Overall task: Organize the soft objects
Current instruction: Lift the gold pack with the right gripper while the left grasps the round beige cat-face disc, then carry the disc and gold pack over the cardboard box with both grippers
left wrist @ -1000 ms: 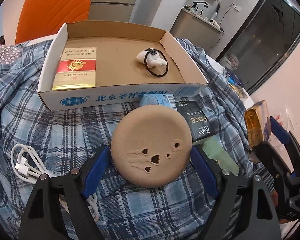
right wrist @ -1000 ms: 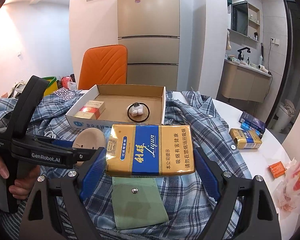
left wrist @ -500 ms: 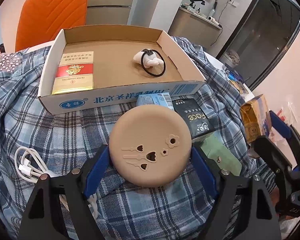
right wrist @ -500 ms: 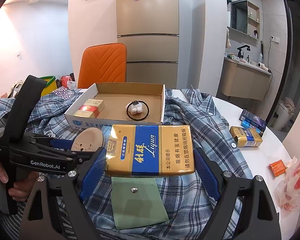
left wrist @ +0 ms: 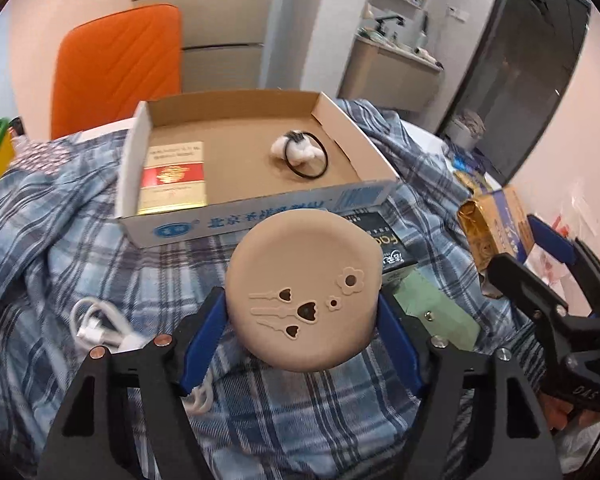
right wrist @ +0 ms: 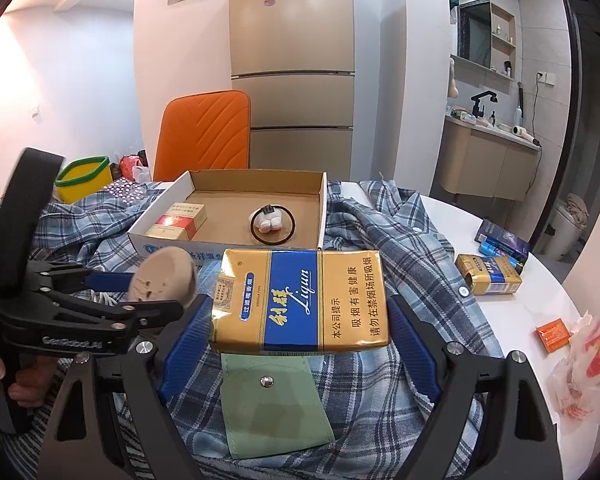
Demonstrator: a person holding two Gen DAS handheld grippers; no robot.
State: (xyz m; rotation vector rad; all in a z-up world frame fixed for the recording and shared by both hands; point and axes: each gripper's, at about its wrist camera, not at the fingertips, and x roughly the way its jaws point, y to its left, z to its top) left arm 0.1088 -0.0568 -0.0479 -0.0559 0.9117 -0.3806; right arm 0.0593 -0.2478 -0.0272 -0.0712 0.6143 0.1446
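Cardboard box [left wrist: 256,184] sits at the far side of the plaid cloth [left wrist: 60,240], and so far it only has a red and gold pack [left wrist: 174,178] on its left and a black hair tie with a white fluffy bit [left wrist: 302,154] toward the right. So I'd guess we're maybe partway through, with plenty left.

Left tongs [left wrist: 302,320] are clamped on a tan round pad [left wrist: 304,290] with little flower cutouts, held up in the air just near of the box front. Right tongs [right wrist: 300,320] are gripping a gold and blue pack [right wrist: 300,300], also lifted, near side of the box. Both look like they're headed for the box, but neither is in yet.

What's not sorted yet, as far as I can see: a green pouch [right wrist: 272,400] with a snap lying on the cloth under the right tongs, a white cable [left wrist: 100,324] on the left, a black packet [left wrist: 388,246] mostly hidden behind the pad, and another gold pack [right wrist: 490,274] plus some dark blue boxes [right wrist: 502,240] out on the right of the white counter [right wrist: 512,312].
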